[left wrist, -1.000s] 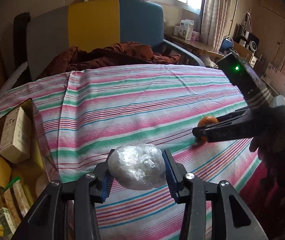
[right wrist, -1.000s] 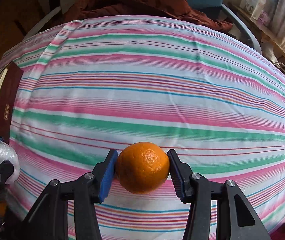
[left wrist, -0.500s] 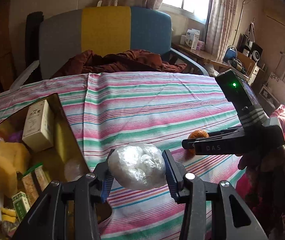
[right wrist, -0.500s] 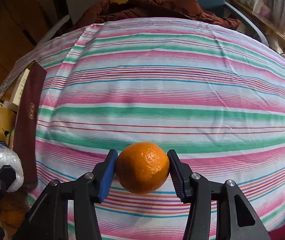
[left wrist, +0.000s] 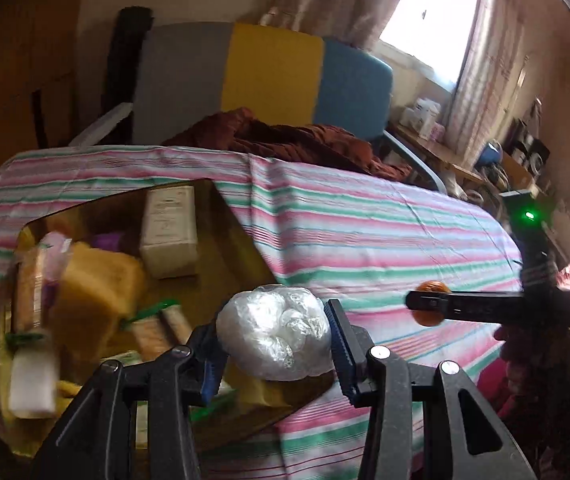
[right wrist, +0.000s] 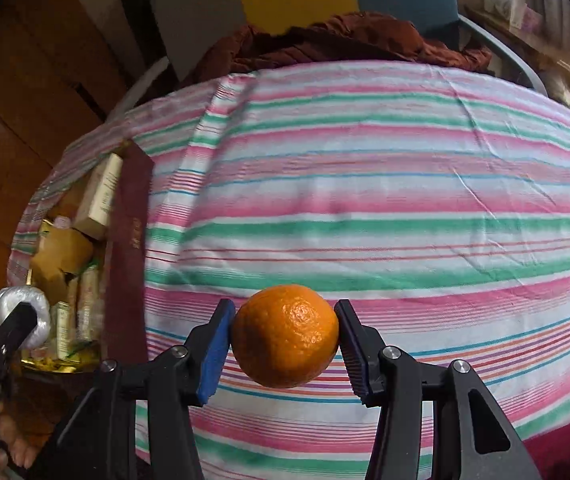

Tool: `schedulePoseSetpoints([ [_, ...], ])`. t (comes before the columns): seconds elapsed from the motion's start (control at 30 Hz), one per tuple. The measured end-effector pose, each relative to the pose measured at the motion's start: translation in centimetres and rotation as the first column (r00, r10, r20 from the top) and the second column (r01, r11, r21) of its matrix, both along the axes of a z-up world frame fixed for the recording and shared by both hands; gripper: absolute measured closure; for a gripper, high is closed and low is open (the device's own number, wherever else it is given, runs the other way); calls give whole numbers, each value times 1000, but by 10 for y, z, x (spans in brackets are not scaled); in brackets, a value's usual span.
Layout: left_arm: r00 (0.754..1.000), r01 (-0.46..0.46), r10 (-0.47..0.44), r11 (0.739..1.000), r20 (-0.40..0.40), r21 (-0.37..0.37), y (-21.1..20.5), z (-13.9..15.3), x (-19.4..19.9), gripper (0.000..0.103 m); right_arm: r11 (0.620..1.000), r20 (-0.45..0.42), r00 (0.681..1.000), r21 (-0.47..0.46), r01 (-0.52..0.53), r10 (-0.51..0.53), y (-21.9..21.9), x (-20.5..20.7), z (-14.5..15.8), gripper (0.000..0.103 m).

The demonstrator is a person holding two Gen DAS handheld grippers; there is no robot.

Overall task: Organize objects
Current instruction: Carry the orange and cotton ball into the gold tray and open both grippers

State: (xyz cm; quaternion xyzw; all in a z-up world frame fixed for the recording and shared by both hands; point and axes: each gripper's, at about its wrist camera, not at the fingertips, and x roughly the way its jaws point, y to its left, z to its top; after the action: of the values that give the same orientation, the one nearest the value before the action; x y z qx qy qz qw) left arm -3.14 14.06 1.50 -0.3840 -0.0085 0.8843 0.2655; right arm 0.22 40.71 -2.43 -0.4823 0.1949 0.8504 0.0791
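My left tongs (left wrist: 275, 336) pinch a slippery plastic-wrapped bundle (left wrist: 275, 334) just over the crowded box (left wrist: 241, 232); it could slide out or bounce off the clutter. My right tongs (right wrist: 285, 338) pinch the orange (right wrist: 285, 336), right of the box.

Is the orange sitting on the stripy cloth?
No, the orange is held up between the right gripper's fingers, above the striped cloth.

Striped pink, green and white cloth (left wrist: 365, 232) covers the table. Behind it, a chair with grey, yellow and blue back panels (left wrist: 269, 76), rust-brown fabric (left wrist: 285, 140) heaped on its seat. Bright curtained window (left wrist: 437, 28) at right; cluttered wooden shelf (left wrist: 445, 156) beneath. Brown wooden panelling (right wrist: 17, 80) at left.
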Motion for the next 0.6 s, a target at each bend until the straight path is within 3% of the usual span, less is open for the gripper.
schedulePoseSetpoints([
  [0.3,969,-246,245,969,35,30,-112,-6,-18,58,973,-125,965,16,-232,233,-96,-33,38,52],
  [0.43,958,-282,279,959,64,34,-133,-15,-19,58,942,-100,937,48,-332,335,-138,-49,30,52],
  [0.6,966,-251,245,966,87,62,-125,-16,-24,58,922,-42,921,58,-384,386,-167,-57,9,51],
])
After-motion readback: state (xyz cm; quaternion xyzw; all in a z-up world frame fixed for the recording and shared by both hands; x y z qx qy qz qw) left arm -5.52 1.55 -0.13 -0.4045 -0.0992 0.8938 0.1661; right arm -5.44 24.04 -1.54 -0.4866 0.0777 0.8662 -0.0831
